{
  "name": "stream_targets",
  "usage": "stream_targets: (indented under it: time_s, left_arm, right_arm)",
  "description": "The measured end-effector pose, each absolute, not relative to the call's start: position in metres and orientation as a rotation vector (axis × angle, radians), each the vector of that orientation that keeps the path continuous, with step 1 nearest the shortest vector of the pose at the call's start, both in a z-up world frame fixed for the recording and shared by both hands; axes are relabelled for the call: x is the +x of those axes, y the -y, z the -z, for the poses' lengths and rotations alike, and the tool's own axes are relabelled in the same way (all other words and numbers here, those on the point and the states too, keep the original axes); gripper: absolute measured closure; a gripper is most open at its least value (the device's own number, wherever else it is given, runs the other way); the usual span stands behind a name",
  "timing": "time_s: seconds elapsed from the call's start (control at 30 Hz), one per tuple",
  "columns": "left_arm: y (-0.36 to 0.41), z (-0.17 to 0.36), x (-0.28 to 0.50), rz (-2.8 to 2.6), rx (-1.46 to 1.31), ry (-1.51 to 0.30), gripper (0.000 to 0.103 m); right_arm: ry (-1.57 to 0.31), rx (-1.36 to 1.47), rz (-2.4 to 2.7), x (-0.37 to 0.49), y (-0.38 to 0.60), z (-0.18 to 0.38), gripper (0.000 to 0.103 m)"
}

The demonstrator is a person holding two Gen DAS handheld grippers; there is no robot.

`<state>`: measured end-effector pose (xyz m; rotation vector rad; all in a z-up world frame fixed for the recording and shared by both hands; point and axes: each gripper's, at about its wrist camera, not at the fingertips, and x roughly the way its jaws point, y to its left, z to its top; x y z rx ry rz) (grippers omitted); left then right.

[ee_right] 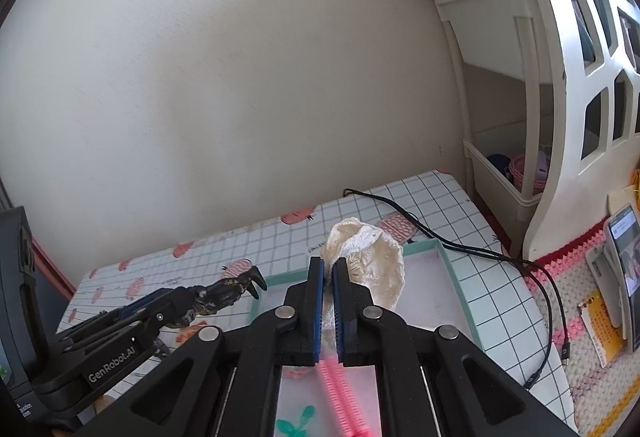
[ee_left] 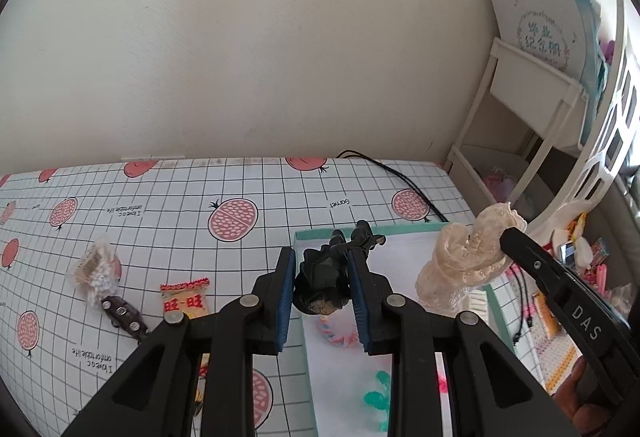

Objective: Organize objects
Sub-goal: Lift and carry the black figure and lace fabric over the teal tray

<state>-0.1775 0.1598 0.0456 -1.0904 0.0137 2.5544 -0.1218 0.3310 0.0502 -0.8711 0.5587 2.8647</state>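
- Two grippers, two loads, both up in the air over the mint-rimmed box [ee_left: 404, 228]!
- The left gripper [ee_left: 323, 297] has its blue pads clamped on a dark toy figure [ee_left: 326, 277], gripped around the bulky lower half, with the limbs poking out forward past the fingertips.
- The figure's long axis runs along the fingers, pointing away toward the wall.
- The right gripper [ee_right: 328, 301] has its jaws pinched nearly together on a cream lacy cloth piece [ee_right: 366, 263], which balloons up and forward beyond the tips.
- Key relation: the box's white floor sits directly below and just ahead of both loads; the figure hangs over the near-left corner, the cloth further in toward the right wall.
- Neither thing touches the box yet, by my read.
- Already inside: a green clip [ee_left: 378, 395] and something pink, blurred.
- On the checked tablecloth [ee_left: 180, 205], left of the box, a snack packet [ee_left: 185, 299] and a clear bag [ee_left: 94, 269] wait, nearer the left hand.
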Motion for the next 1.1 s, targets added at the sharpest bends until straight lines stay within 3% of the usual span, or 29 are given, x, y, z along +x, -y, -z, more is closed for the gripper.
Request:
stream_targets:
  time_s: [1.1]
  left_arm:
    - [-0.197, 0.044, -0.195, -2.440, -1.345, -0.158, 0.076]
  right_arm:
    - [-0.542, -1.276, -2.672, -0.151, -0.336, 0.034, 0.098]
